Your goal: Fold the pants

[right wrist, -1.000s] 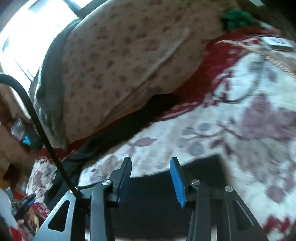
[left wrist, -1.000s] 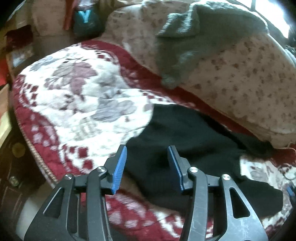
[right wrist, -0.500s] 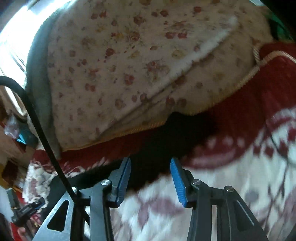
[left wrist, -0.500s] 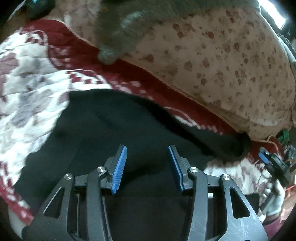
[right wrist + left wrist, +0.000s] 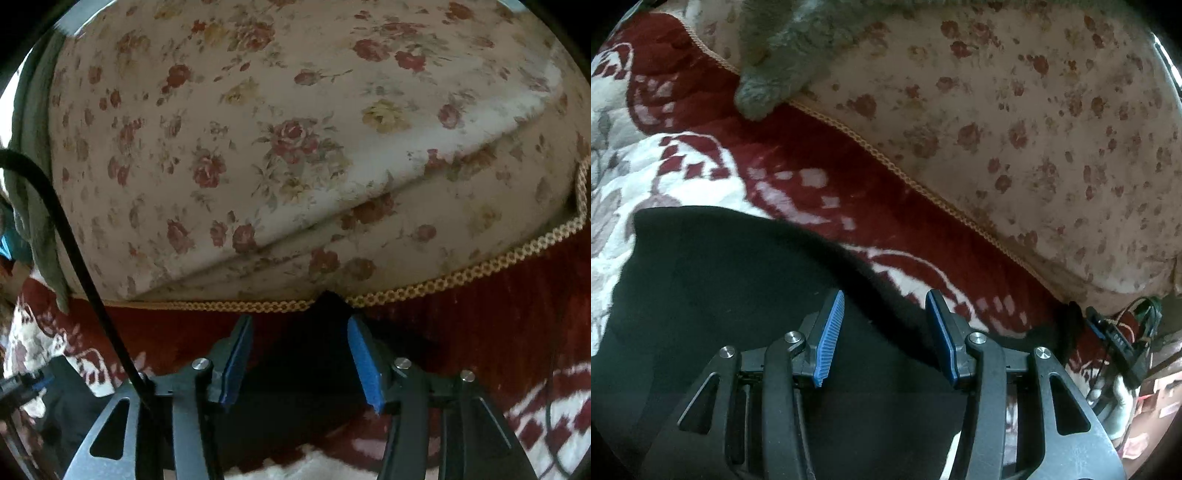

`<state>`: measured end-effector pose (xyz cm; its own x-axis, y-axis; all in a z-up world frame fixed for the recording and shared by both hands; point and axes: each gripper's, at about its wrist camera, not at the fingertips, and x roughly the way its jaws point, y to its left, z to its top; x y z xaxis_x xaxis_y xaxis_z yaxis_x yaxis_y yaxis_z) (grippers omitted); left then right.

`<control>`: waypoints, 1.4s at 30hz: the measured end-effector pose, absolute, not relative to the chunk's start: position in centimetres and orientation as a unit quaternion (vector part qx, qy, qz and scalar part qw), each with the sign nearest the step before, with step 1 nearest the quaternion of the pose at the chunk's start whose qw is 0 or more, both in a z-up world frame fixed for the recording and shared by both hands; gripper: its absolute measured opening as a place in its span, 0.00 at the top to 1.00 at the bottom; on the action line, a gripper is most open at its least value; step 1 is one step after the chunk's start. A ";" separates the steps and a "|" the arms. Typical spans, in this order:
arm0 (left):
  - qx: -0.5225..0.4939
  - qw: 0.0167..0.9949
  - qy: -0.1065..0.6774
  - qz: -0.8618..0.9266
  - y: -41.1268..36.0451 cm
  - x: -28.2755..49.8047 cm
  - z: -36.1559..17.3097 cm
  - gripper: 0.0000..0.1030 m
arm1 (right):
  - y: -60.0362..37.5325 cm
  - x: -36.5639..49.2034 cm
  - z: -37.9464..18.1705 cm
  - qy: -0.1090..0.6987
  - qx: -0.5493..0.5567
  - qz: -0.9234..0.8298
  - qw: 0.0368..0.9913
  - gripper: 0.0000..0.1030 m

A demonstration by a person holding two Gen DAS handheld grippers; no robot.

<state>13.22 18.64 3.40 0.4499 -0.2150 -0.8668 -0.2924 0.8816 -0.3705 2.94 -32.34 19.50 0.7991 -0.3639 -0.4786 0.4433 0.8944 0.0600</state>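
Observation:
Black pants [image 5: 713, 295] lie spread on a red and white floral bedspread [image 5: 798, 184]. My left gripper [image 5: 884, 306] is open, low over the pants, its blue pads astride the far edge of the cloth. My right gripper [image 5: 299, 332] is open over the far tip of a pant leg [image 5: 325, 306], which reaches the braided edge of a floral pillow [image 5: 258, 147]. The right gripper also shows small at the right edge of the left wrist view [image 5: 1115, 339]. Neither gripper holds cloth.
A large cream pillow with rose print [image 5: 1034, 129] lies along the back of the bed. A grey knitted garment [image 5: 786, 55] is draped over it. A black cable [image 5: 74, 251] runs across the left of the right wrist view.
Both grippers have moved forward across the bed toward the pillow. The left went from the near edge of the pants to their far edge; the right went to the leg tip by the pillow.

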 end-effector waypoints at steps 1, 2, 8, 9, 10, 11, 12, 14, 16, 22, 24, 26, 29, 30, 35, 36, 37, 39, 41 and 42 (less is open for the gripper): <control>-0.239 0.816 0.526 0.026 18.4 13.5 3.2 0.56 | -32.4 3.1 19.5 0.236 0.077 -0.216 0.944 0.50; -0.235 0.814 0.530 0.029 18.1 13.9 2.8 0.56 | -32.5 3.2 19.5 0.238 0.068 -0.220 0.944 0.50; -0.203 0.802 0.559 0.056 16.9 15.3 0.7 0.56 | -33.5 4.3 19.0 0.260 0.043 -0.232 0.936 0.49; -0.194 0.804 0.558 0.059 16.6 15.4 0.6 0.56 | -33.7 4.8 18.7 0.271 0.034 -0.235 0.933 0.49; -0.179 0.808 0.557 0.064 16.2 15.6 0.5 0.56 | -34.0 5.2 18.5 0.280 0.026 -0.238 0.930 0.49; -0.164 0.810 0.558 0.069 15.7 15.8 0.5 0.56 | -34.4 5.8 18.2 0.294 0.017 -0.243 0.924 0.49; -0.157 0.812 0.558 0.072 15.4 15.9 0.5 0.56 | -34.7 6.2 17.9 0.300 0.016 -0.244 0.922 0.50; -0.149 0.816 0.552 0.079 15.0 16.1 0.4 0.56 | -35.8 6.3 17.2 0.294 0.025 -0.243 0.924 0.60; -0.141 0.823 0.544 0.078 14.7 16.3 0.3 0.60 | -35.9 6.1 17.1 0.286 0.016 -0.243 0.927 0.76; -0.164 0.827 0.533 0.067 16.4 16.0 1.1 0.94 | -35.9 2.3 18.4 0.249 0.040 -0.205 0.946 0.96; -0.177 0.831 0.525 0.057 17.1 15.2 2.0 0.95 | -35.8 0.9 19.1 0.229 0.055 -0.195 0.952 0.96; -0.172 0.837 0.517 0.052 17.1 14.5 3.1 0.95 | -35.4 -1.1 20.1 0.205 0.067 -0.185 0.959 0.96; -0.177 0.845 0.503 0.044 17.3 13.1 5.1 0.96 | -36.0 -4.5 22.5 0.175 0.076 -0.173 0.966 0.96; -0.180 0.847 0.499 0.042 17.0 12.8 5.5 0.96 | -35.8 -5.4 22.7 0.169 0.077 -0.171 0.968 0.96; -0.190 0.860 0.473 0.023 16.8 8.8 8.8 0.96 | -32.7 -11.5 23.6 0.119 0.090 -0.153 0.977 0.96; -0.191 0.861 0.470 0.019 16.7 8.3 9.4 0.96 | -32.1 -12.6 23.7 0.108 0.093 -0.151 0.978 0.96; -0.191 0.865 0.464 0.011 16.7 7.1 10.2 0.96 | -31.5 -14.1 23.6 0.092 0.093 -0.149 0.980 0.96; -0.188 0.871 0.455 0.004 16.5 5.4 11.4 0.96 | -29.8 -15.7 22.9 0.073 0.093 -0.149 0.982 0.96; -0.184 0.876 0.446 -0.005 16.3 3.4 12.4 0.96 | -28.8 -18.2 22.5 0.055 0.100 -0.145 0.983 0.96; -0.182 0.877 0.444 -0.007 16.2 2.7 12.7 0.96 | -28.3 -19.4 22.3 0.048 0.106 -0.141 0.983 0.96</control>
<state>2.74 16.23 12.70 0.6063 -0.1743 -0.7759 -0.1493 0.9334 -0.3264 -19.37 -28.29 22.26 0.9555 -0.2673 -0.1252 0.2878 0.9376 0.1949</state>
